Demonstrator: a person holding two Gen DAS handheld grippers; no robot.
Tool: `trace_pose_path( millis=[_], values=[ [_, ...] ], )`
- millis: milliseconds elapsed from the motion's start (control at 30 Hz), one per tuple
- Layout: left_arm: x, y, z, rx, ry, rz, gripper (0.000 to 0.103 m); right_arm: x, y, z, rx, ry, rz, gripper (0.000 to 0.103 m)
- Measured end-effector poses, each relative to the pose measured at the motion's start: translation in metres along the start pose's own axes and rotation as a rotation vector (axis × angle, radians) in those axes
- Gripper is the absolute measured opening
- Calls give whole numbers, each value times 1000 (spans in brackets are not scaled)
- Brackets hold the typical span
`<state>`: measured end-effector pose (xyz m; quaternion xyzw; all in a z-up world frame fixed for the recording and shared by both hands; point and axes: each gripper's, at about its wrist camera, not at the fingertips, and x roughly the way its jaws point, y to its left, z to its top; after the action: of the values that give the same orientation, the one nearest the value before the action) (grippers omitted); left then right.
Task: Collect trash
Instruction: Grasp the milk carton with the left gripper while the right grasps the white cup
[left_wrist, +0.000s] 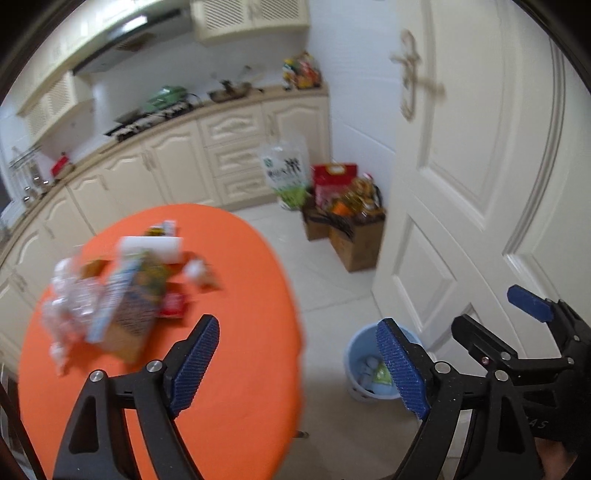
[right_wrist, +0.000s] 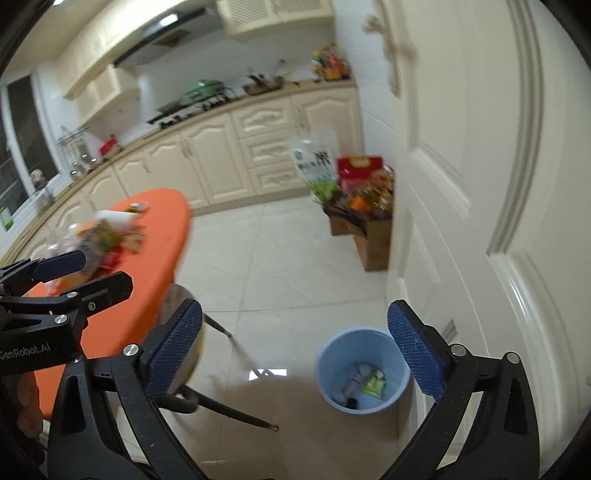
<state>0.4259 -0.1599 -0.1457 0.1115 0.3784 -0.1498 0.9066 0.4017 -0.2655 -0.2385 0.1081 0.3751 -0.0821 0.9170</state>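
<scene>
A round orange table (left_wrist: 229, 369) carries a blurred pile of trash (left_wrist: 122, 291): crumpled clear plastic, a printed snack bag, a white box and a small red packet (left_wrist: 173, 305). A light blue bin (right_wrist: 364, 369) stands on the floor by the door, with a few scraps inside; it also shows in the left wrist view (left_wrist: 364, 354). My left gripper (left_wrist: 297, 365) is open and empty above the table's near right edge. My right gripper (right_wrist: 295, 350) is open and empty above the floor, left of the bin.
A white door (right_wrist: 480, 184) closes the right side. Cardboard boxes with groceries (right_wrist: 369, 221) and a green and white bag (right_wrist: 317, 166) stand in the corner. Cream cabinets (right_wrist: 221, 155) line the back. A chair (right_wrist: 184, 332) sits beside the table.
</scene>
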Motion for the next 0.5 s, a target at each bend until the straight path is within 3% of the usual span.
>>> trace_pose_path(
  millis=[233,367,500],
  values=[
    [-60,85,-44,-83,-95,104,95,-17,69,5,-81,-25,76,103],
    [-52,121,-63,-136,-59,171,96,-6,102,3,-123,-7,109,103],
    [-25,149,-71,-198,14,151,96,19,126,0,-153,37,139,103]
  ],
)
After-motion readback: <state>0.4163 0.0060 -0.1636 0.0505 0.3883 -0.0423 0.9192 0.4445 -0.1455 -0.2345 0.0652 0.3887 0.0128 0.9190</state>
